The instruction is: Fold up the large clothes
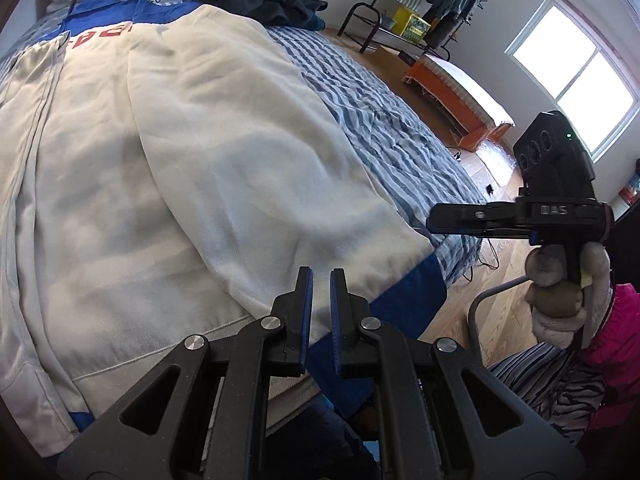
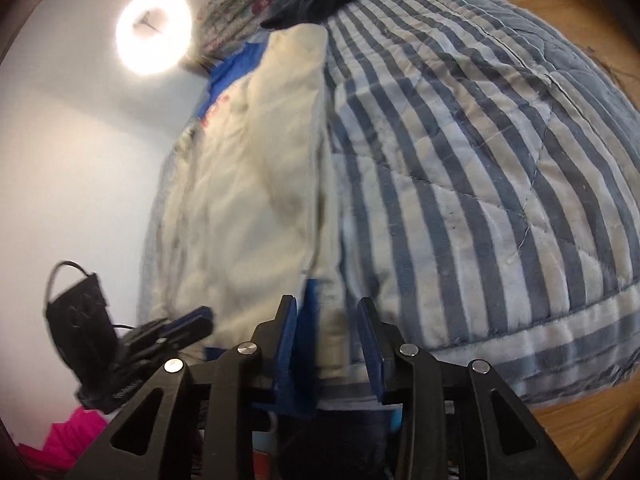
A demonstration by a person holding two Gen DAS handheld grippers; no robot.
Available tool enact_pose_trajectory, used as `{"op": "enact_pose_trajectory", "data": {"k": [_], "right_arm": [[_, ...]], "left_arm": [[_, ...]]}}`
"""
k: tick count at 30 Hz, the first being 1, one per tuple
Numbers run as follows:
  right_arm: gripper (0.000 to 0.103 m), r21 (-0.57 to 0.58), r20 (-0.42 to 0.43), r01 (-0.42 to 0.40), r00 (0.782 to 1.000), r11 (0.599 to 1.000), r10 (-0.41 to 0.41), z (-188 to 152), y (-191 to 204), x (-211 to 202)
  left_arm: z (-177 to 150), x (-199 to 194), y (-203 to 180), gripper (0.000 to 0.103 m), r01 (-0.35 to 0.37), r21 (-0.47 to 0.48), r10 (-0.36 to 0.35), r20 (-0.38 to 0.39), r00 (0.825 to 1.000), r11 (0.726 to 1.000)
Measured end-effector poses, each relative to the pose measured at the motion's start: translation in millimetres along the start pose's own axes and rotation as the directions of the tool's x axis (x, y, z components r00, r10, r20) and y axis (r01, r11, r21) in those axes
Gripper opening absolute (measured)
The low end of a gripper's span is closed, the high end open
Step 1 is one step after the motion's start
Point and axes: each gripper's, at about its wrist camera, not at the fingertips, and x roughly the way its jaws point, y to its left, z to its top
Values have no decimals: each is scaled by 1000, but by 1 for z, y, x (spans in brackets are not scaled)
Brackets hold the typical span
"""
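1. While the left tongs (image 1: 321, 280) hang over the near hem with their blue pads drawn close and a thin slit between them, nothing is caught there; in the left wrist view the cream jacket (image 1: 192, 152) lies spread flat on the bed (image 1: 384, 120), with a blue band at its far end and a blue corner at the near edge. A dark garment (image 1: 260, 2) sits bunched beyond it on the striped quilt. To the right, a gloved hand (image 1: 560, 292) holds the right tongs (image 1: 436, 220) off the bed's edge.
2. In the right wrist view, blurred, the right tongs (image 2: 330, 320) stand part open, and the jacket's (image 2: 256, 184) near edge lies between the pads; whether they press it I cannot tell. The left tongs (image 2: 200, 322) appear at lower left.
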Motion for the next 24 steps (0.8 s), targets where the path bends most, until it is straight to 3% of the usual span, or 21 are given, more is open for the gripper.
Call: {"op": "enact_pose_trajectory", "data": {"k": [4, 10, 12, 14, 16, 19, 22, 24], "right_arm": [[38, -90, -63, -30, 998, 996, 25, -7, 21, 13], [29, -284, -158, 55, 982, 957, -104, -22, 56, 47], [13, -259, -167, -26, 986, 965, -19, -21, 61, 44], [9, -224, -131, -156, 983, 962, 129, -17, 69, 28], [7, -235, -90, -179, 983, 955, 162, -11, 75, 17], [4, -208, -72, -54, 997, 977, 39, -6, 61, 17], [3, -128, -105, 51, 992, 990, -65, -9, 31, 26], [3, -108, -141, 69, 986, 992, -84, -13, 19, 30]], "left_arm": [[2, 0, 7, 5, 5, -24, -5, -4, 1000, 1000], [3, 0, 20, 5, -1, -62, 1, -3, 1000, 998], [1, -3, 30, 5, -4, -93, 4, -4, 1000, 996], [0, -3, 33, 5, -4, -108, 4, -2, 1000, 994], [0, -5, 34, 5, -2, -113, 2, 1, 1000, 994], [-1, -4, 31, 5, 1, -103, -1, -1, 1000, 995], [-2, -5, 24, 5, 5, -79, -5, -1, 1000, 997], [-1, -6, 17, 5, 8, -57, -8, 0, 1000, 998]]}}
